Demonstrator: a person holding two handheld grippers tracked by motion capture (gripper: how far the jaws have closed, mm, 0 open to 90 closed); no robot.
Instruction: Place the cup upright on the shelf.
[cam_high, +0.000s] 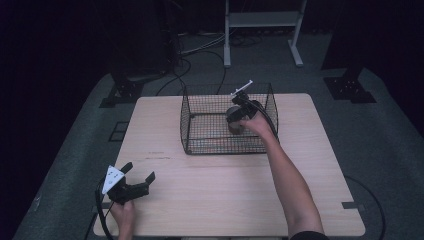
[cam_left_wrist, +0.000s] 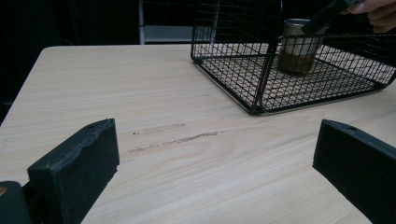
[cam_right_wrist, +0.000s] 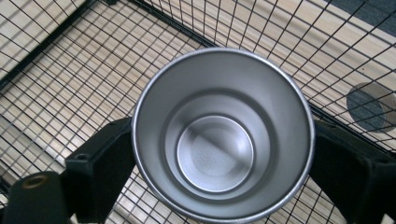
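Steel cup, item 1: high view, we log it upright inside wire basket, right-hand half, basket on far-centre of wood table. R gripper reaches down into basket over the cup; L gripper sits at near-left table corner, well apart from basket, jaws spread, nothing between.

L gripper view: its two jaws wide apart over bare tabletop; basket ahead and to the right, cup standing on the mesh floor, R gripper at its rim.

R gripper view: we look straight down the cup's mouth, so its long axis runs vertical, along the line of sight. One jaw each side of the wall, touching; we judge it clamped on cup. R hand far nearer; next move turns on a straight lift clear of the basket walls.
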